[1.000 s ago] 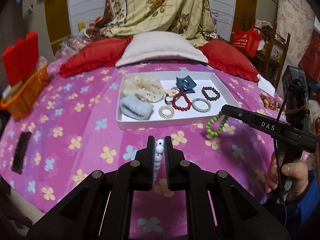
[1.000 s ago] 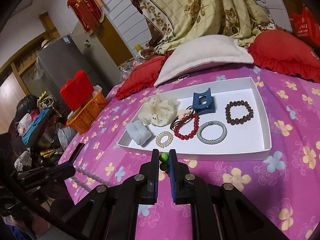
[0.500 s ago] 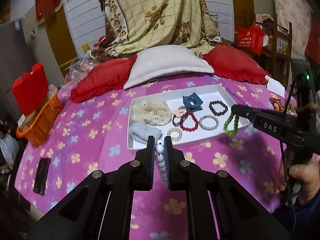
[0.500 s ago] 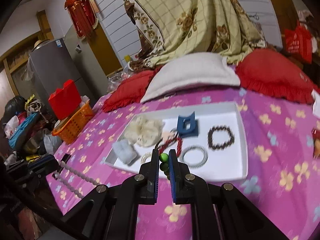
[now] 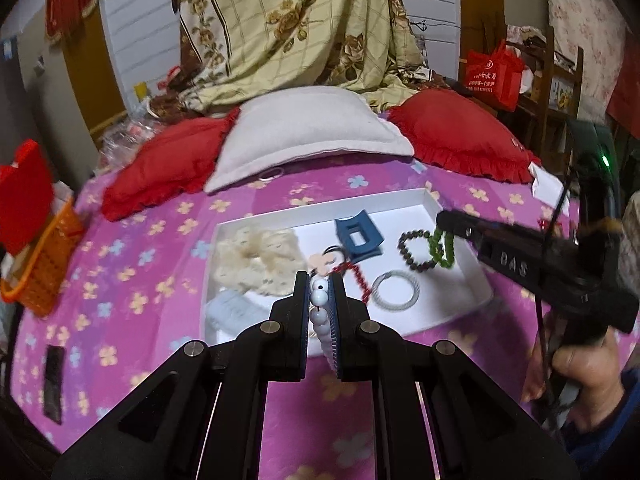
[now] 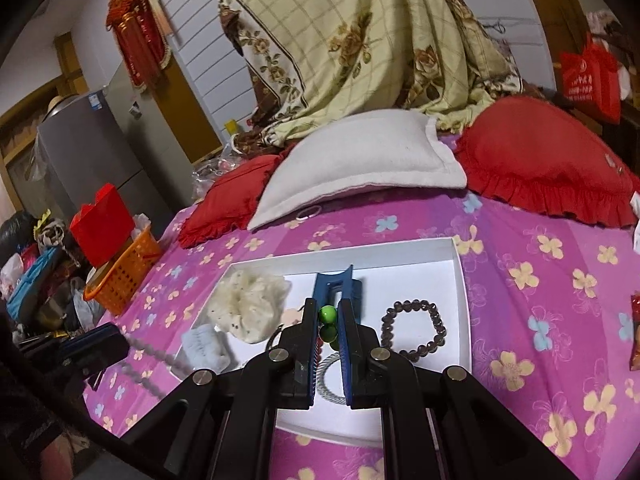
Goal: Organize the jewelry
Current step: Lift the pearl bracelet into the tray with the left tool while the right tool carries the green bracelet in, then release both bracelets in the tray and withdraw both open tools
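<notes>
A white tray [image 5: 404,210] lies on the pink flowered bedspread, also in the right wrist view [image 6: 460,276]. It holds a cream scrunchie [image 5: 256,258], a blue hair claw [image 5: 356,238], a dark bead bracelet [image 5: 414,250], a grey ring bracelet [image 5: 396,291], a red bead bracelet [image 5: 360,280] and a pale blue scrunchie [image 5: 234,310]. My left gripper [image 5: 319,292] is shut on a white bead string [image 5: 320,312] above the tray's near edge. My right gripper [image 6: 328,316] is shut on a green bead bracelet [image 6: 328,314], which hangs over the tray's right part [image 5: 442,248].
Two red pillows [image 5: 456,140] and a white pillow [image 5: 308,136] lie behind the tray. An orange basket [image 5: 44,264] with a red box stands at the left edge. A black phone [image 5: 54,380] lies at the bed's near left. A snack packet [image 6: 635,336] lies at the right.
Both grippers have risen and moved forward over the tray. The green bracelet went from in front of the tray's near edge to above its right part. The white string stays gripped.
</notes>
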A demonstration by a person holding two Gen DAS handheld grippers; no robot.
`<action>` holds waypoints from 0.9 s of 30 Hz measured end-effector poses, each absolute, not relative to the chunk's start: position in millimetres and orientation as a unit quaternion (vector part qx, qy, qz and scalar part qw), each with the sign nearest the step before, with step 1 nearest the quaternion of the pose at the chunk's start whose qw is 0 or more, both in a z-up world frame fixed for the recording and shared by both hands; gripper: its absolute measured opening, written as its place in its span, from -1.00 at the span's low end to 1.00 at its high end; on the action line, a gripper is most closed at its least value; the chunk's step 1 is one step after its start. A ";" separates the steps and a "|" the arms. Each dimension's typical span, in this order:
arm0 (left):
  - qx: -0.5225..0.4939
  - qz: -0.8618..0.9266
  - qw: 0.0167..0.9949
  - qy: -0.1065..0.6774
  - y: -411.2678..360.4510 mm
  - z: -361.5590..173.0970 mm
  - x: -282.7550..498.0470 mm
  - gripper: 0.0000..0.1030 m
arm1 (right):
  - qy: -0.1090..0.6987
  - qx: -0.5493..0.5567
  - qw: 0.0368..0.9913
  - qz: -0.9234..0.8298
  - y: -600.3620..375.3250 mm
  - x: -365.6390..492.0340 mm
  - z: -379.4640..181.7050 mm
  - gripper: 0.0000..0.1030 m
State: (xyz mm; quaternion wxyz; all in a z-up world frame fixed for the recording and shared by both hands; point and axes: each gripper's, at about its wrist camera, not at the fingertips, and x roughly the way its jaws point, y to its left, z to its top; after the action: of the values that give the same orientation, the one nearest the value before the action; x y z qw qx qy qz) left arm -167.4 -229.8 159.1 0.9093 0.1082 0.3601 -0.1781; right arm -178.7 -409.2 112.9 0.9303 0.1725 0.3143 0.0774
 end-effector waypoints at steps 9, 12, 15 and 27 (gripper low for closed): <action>0.088 -0.200 0.887 0.406 -271.7 121.2 -122.9 -0.85 | 0.349 0.180 0.917 0.067 -417.4 -165.6 88.4 -0.83; 0.088 -0.201 0.880 0.422 -276.8 102.6 -116.6 -0.85 | 0.363 0.174 0.914 0.056 -417.3 -162.7 81.1 -0.83; 0.087 -0.203 0.869 0.443 -278.0 81.2 -112.8 -0.85 | 0.380 0.171 0.908 0.043 -418.3 -160.0 72.8 -0.83; 0.081 -0.201 0.849 0.482 -269.2 42.2 -114.3 -0.78 | 0.418 0.142 0.897 0.010 -413.2 -154.1 52.3 -0.83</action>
State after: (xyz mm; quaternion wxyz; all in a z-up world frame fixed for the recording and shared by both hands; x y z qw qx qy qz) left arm -114.3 -269.2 42.2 0.8489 0.0812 0.4823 -0.2006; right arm -154.1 -413.2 52.3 0.8973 0.1422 0.4177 0.0105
